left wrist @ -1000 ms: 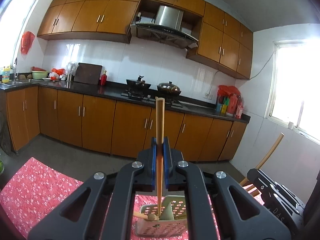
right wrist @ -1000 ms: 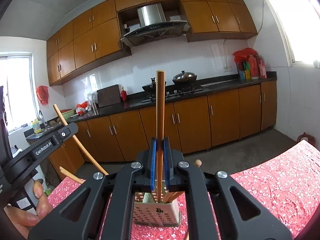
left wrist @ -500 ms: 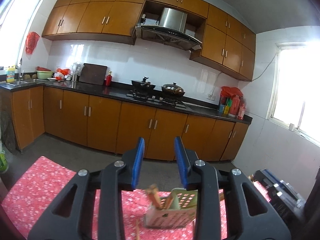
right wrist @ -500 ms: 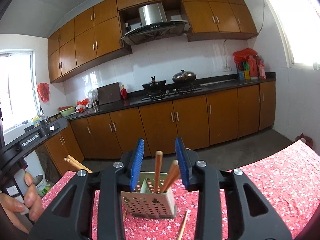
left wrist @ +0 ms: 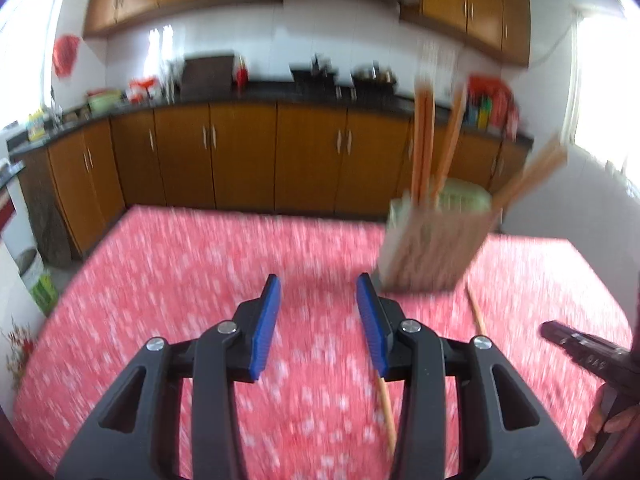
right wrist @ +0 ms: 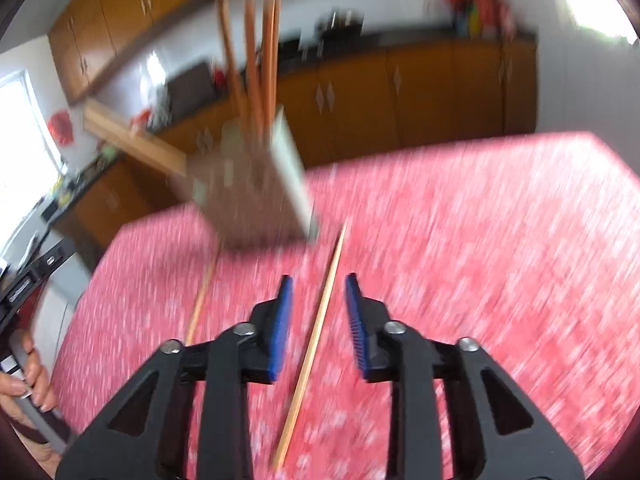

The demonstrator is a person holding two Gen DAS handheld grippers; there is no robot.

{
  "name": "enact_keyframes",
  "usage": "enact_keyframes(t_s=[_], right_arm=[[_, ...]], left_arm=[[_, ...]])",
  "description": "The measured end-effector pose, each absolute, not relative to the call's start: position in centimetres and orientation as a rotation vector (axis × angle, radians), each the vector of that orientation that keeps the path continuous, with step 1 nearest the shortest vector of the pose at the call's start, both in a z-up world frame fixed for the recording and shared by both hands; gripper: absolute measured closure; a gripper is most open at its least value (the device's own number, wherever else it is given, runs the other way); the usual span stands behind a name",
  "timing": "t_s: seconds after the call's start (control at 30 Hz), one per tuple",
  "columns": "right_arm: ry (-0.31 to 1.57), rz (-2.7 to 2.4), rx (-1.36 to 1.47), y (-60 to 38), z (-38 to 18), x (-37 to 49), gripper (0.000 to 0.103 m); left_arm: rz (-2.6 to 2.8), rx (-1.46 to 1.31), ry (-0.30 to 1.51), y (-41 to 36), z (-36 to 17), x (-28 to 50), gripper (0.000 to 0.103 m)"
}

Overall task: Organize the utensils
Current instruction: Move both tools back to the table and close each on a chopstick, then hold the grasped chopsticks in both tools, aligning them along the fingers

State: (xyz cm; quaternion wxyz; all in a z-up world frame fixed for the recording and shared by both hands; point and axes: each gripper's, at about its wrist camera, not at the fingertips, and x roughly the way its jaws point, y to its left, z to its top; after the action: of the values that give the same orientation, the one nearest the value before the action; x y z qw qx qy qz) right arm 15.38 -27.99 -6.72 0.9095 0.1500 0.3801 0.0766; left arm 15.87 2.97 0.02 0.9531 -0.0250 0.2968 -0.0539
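red floral tablecloth (left wrist: 200,280) fronts brown kitchen cabinets (left wrist: 240,152), blurred.

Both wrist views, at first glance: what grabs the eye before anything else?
The perforated utensil holder bristling with upright chopsticks, standing on the red floral tablecloth. Next, a loose chopstick lying on the cloth between the open right gripper's blue pads. The left gripper is open and empty; both views are motion-blurred.
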Motion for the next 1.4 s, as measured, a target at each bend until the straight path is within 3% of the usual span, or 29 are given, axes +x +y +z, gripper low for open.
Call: enact_keyframes(t_s=[0.27, 0.33, 0.6, 0.9, 1.4], right_arm=[[0.912, 0.187, 0.226, -23.8, -11.2, 15.0, 0.081], [0.909, 0.174, 0.218, -23.8, -11.4, 15.1, 0.091], [0.892, 0.081, 0.250, -27.4, -11.7, 15.4, 0.095], [0.883, 0.072, 0.236, -28.2, -11.9, 15.4, 0.095], [0.873, 0.020, 0.189, -29.1, -11.8, 19.5, 0.095]], left_arm=[[-0.176, -0.057, 0.756, 0.7, -5.9, 14.8, 0.063], [-0.184, -0.050, 0.775, 0.0, -6.6, 14.6, 0.063], [-0.230, 0.020, 0.833, -2.5, -8.8, 15.3, 0.064], [-0.184, 0.100, 0.892, -3.8, -11.0, 16.2, 0.094], [-0.057, 0.046, 0.894, 3.0, -10.7, 22.1, 0.091]])
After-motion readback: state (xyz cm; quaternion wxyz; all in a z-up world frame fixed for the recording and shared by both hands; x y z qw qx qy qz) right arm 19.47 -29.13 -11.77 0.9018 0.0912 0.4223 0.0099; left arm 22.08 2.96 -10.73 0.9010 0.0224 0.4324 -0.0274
